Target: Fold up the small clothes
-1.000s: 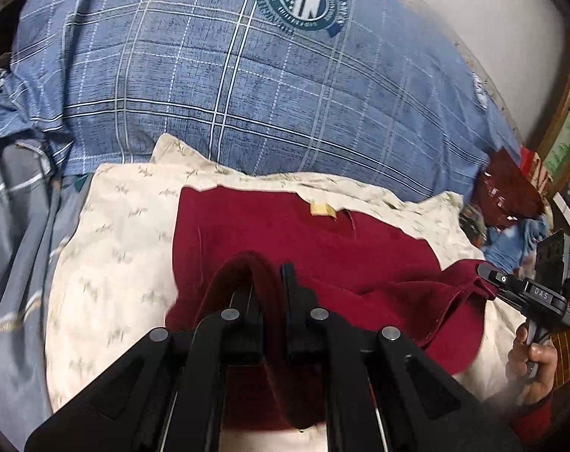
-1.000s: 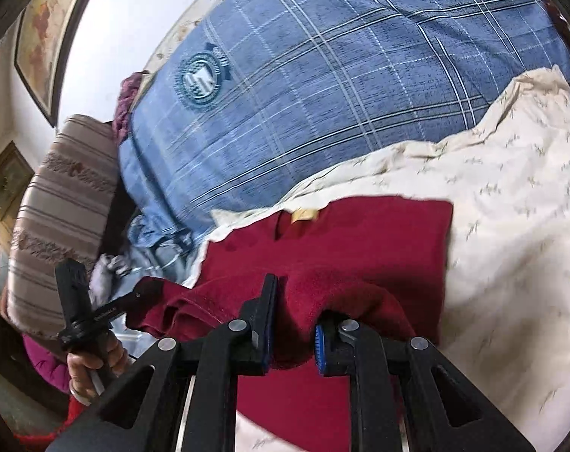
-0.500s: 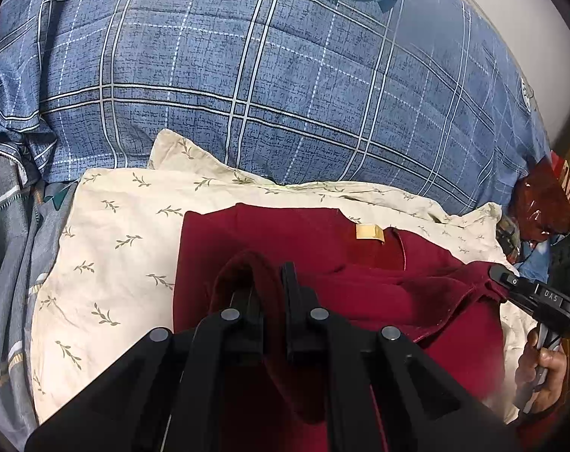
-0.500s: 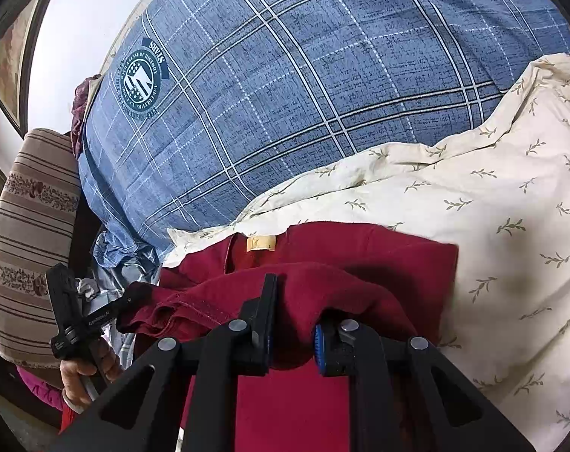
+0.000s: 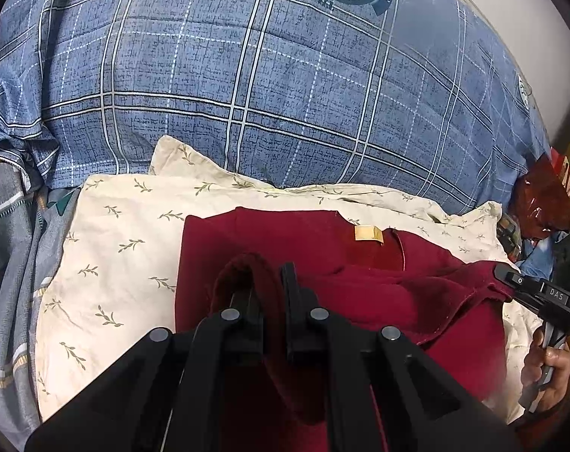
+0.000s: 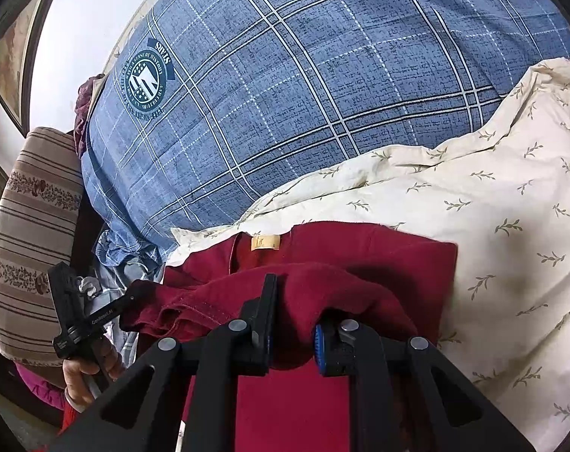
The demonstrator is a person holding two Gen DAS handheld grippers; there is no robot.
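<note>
A dark red fleece garment [image 5: 285, 233] with a yellow neck label [image 5: 368, 233] lies on a cream leaf-print cloth [image 5: 115, 245]. Its lower part is doubled up toward the collar. My left gripper [image 5: 270, 282] is shut on a pinch of that raised edge. The right gripper [image 5: 501, 271] grips the same edge at the far right, with a hand below it. In the right wrist view, my right gripper [image 6: 294, 309] is shut on a thick bunch of the red garment [image 6: 398, 260]. There the left gripper [image 6: 134, 290] holds the edge at the left, just short of the label [image 6: 265, 243].
A puffy blue plaid duvet [image 5: 247, 94] rises right behind the cream cloth [image 6: 492, 207]. A grey striped sheet [image 5: 9, 263] lies to the left. A striped cushion [image 6: 32, 226] and a red plastic bag [image 5: 541, 196] sit on the right-hand side.
Both grippers carried the red edge forward and a little down, toward the collar and label. Since half a second ago they have stayed still, jaws unchanged.
</note>
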